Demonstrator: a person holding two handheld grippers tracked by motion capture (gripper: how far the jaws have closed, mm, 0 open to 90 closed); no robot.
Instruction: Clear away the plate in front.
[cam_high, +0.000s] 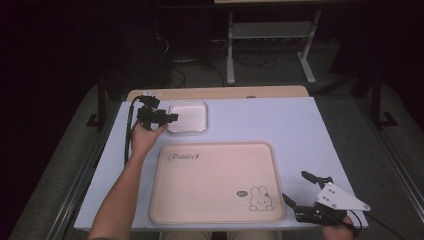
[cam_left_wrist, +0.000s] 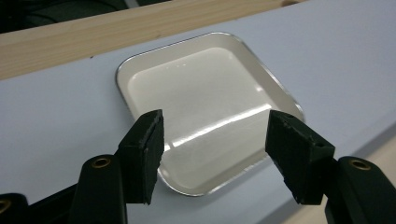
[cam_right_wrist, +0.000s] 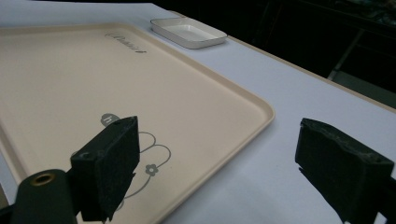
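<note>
1. Small square white dish (cam_left_wrist: 205, 116) with a shiny rim sits on the pale blue table (cam_high: 280, 125), near its far left, beyond the beige plastic tray (cam_high: 215, 185).
2. We hold the left gripper (cam_high: 167, 118) at the dish's near-left edge, jaws spread astride the rim and not touching it, likely lining up a pinch.
3. Right gripper (cam_high: 295, 187) rests spread, empty, beside the tray's near right corner.
4. Room beyond is dark.

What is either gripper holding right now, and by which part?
Nothing is held. The left gripper has open jaws over the near rim of the small white dish, not pressing on it. The right gripper is open beside the tray.
</note>
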